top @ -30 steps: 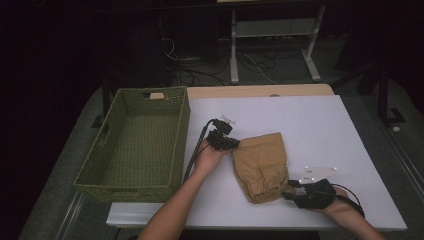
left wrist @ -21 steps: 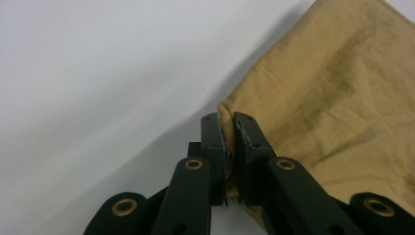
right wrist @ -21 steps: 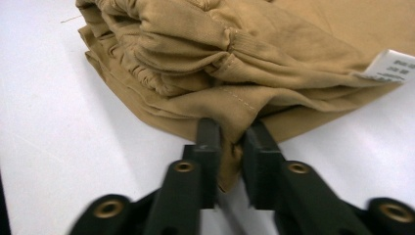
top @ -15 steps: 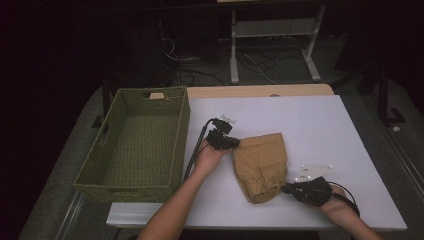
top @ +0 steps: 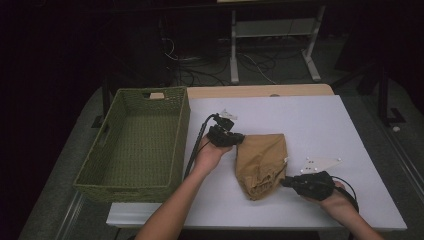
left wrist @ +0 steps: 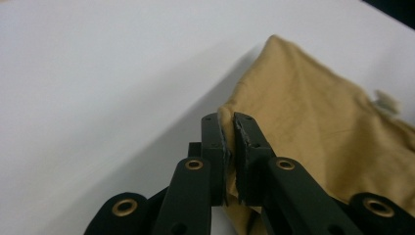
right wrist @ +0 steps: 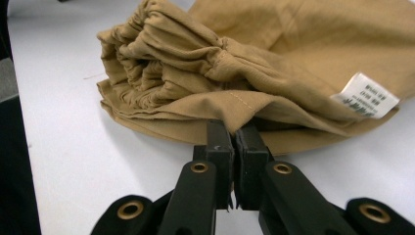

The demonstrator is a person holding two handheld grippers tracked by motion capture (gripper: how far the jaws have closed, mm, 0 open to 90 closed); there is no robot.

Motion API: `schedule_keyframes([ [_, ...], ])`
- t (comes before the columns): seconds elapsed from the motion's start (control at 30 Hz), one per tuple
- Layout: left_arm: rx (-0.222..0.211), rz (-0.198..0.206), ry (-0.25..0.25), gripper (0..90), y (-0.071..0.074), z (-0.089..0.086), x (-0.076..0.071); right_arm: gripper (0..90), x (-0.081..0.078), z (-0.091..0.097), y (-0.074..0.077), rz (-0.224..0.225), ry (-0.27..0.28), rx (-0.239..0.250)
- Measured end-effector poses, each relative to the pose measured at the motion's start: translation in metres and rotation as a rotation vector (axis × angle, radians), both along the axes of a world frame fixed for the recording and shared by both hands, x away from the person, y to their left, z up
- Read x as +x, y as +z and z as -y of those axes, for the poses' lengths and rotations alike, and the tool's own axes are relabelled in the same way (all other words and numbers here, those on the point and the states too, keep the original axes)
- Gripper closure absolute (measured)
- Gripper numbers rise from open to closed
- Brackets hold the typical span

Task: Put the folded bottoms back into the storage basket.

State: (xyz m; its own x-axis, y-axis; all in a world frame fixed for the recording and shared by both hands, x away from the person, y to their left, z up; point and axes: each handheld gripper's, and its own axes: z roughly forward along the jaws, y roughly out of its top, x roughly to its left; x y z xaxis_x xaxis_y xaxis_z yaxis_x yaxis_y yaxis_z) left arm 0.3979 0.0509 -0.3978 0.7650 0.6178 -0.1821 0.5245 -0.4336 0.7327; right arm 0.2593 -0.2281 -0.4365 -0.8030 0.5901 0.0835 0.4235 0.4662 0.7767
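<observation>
Overhead, from the high view, a folded tan cloth (top: 261,165) lies on the white worktop (top: 320,125), near the middle and toward the person's edge. At about 10 o'clock of the cloth the left claw (top: 239,140) meets its far corner, with the left hand behind it. At about 4 o'clock of the cloth the right claw (top: 284,183) touches its near edge. A green woven basket (top: 102,170) stands at 9 o'clock of the cloth, well apart from it.

Next, the left gripper view: the left claw (left wrist: 230,132) is pressed together on a corner of the cloth (left wrist: 313,112), with tan fabric showing between the two black jaws and the corner raised off the worktop (left wrist: 98,73).

Last, the right gripper view: the right claw (right wrist: 234,134) has just been closing and now pinches the lower hem of the cloth (right wrist: 235,63). Gathered folds bunch at 11 o'clock of it, and a small white label (right wrist: 364,95) sits at 2 o'clock.
</observation>
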Motion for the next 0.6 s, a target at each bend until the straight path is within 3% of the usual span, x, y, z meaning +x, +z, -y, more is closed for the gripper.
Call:
schedule_keyframes([
  [0.33, -0.017, 0.017, -0.071, 84.1, 0.013, 0.012, -0.012, 86.6, 0.008, -0.003, 0.012, 0.021, -0.014, 0.057],
  [0.6, -0.025, 0.025, -0.078, 84.3, 0.02, 0.012, -0.015, 86.6, 0.02, -0.011, 0.024, 0.036, -0.008, 0.107],
])
